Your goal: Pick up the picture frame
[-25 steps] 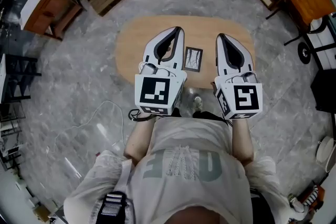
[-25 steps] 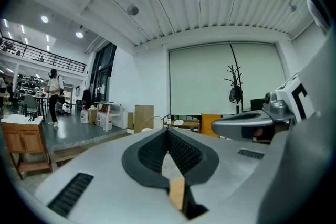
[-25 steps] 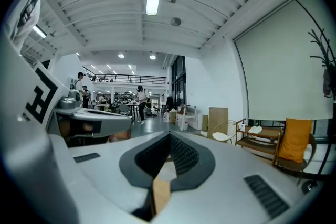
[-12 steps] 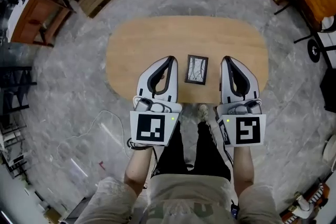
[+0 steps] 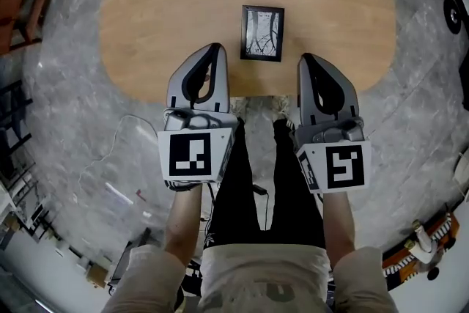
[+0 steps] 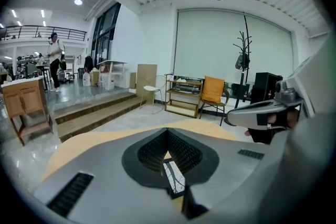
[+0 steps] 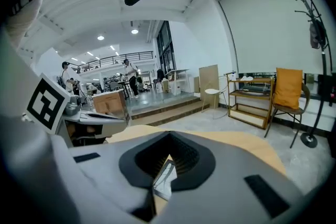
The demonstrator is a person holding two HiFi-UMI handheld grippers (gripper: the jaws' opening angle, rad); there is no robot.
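Note:
A small black picture frame (image 5: 262, 33) with a branch drawing lies flat on the oval wooden table (image 5: 161, 4), near its front edge. My left gripper (image 5: 216, 48) hangs over that front edge, left of the frame and apart from it, jaws shut on nothing. My right gripper (image 5: 307, 57) is level with it to the frame's right, also shut and empty. In the left gripper view the frame (image 6: 174, 179) shows through the loop behind the closed tips (image 6: 168, 130). The right gripper view shows the frame (image 7: 164, 181) the same way, below its tips (image 7: 169, 134).
The person's legs (image 5: 253, 179) stand at the table's near edge on a grey marble floor with a white cable (image 5: 110, 157). Ahead lie wooden steps (image 6: 89, 115), a cabinet (image 6: 26, 105), a shelf with an orange chair (image 6: 212, 92) and a coat stand (image 6: 244, 55). People stand far off.
Both grippers have come down together toward the table's front edge, either side of the frame. Their jaws stayed shut. The table and frame now fill more of the head view.

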